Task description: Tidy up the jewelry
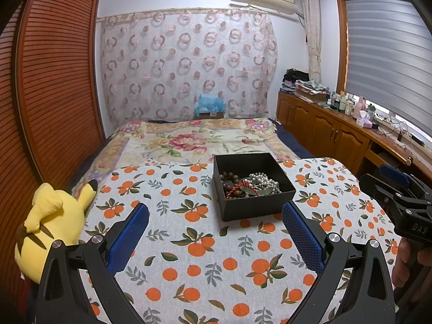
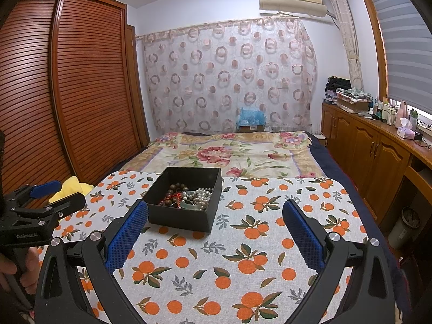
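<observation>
A black open box (image 1: 256, 205) sits on the orange-print cloth (image 1: 189, 243); it also shows in the right wrist view (image 2: 181, 217). Inside lie brown wooden beads (image 1: 229, 179), a white pearl strand (image 1: 263, 181) and a red cord (image 1: 239, 189). My left gripper (image 1: 216, 216) is open and empty, just in front of the box. My right gripper (image 2: 216, 213) is open and empty, with the box ahead to the left of centre, near its left finger (image 2: 129, 232). Each gripper shows at the edge of the other's view: the right one (image 1: 388, 191), the left one (image 2: 51, 197).
A yellow plush toy (image 1: 51, 224) lies at the cloth's left edge. A bed with a floral cover (image 1: 189, 140) extends behind. A slatted wooden wardrobe (image 1: 54, 81) stands left. Wooden cabinets (image 1: 324, 127) with clutter line the right wall.
</observation>
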{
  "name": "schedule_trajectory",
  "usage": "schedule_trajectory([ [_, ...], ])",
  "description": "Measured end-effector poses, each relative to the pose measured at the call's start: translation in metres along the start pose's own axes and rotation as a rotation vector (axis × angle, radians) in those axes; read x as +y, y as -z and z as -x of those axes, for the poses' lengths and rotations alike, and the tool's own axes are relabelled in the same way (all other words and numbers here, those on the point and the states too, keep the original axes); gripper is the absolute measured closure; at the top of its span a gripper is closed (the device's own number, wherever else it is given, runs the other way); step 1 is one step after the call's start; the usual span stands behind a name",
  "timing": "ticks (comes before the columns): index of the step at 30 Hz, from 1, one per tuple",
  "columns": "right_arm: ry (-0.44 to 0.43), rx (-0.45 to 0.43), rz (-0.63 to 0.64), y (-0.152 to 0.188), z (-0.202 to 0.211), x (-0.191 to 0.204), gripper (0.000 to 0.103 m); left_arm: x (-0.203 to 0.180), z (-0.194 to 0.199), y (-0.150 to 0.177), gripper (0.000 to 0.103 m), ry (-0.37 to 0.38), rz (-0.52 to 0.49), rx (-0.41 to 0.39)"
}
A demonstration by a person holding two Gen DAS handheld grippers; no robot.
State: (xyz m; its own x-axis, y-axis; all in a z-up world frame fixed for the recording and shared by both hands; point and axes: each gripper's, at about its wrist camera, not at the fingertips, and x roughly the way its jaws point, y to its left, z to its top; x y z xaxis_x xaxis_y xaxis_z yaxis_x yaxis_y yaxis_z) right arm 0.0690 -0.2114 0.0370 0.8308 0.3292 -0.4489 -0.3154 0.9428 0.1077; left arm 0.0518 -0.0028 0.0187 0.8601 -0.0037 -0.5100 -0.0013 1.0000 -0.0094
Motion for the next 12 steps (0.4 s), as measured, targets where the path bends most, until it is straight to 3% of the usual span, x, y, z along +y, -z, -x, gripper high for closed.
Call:
schedule_trajectory([
  [12,0.000,0.000,-0.001,0.0010,-0.0006,-0.0006,0.002,-0.0024,0.0009,-0.0027,0.008,0.001,0.000,-0.003],
])
